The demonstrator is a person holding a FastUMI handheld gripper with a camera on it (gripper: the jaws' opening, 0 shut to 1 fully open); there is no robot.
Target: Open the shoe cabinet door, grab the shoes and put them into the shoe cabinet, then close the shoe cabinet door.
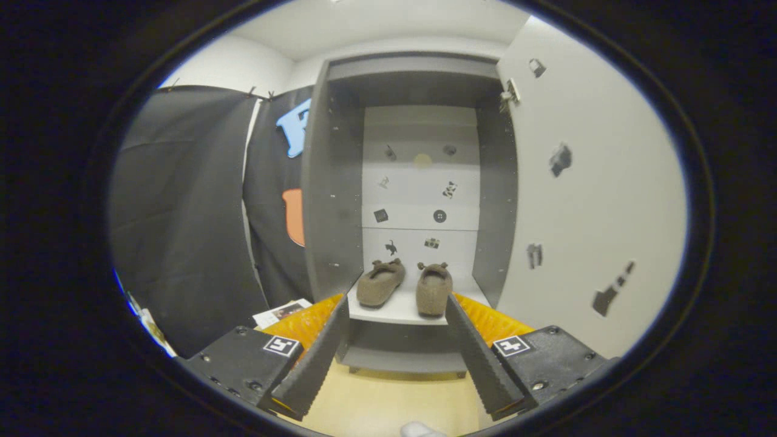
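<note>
Brown fuzzy slippers (pixel 405 287) (little ears on the toes) sit side by side on the low shelf (pixel 394 312) inside the shoe cabinet (pixel 331 200), beyond the fingers. The gripper (pixel 397 355) is spread wide and holds nothing. The cabinet door (pixel 583 200) stands open on the right. Next job, I think: push that door near its free edge, slowly, so it swings shut without bumping.
</note>
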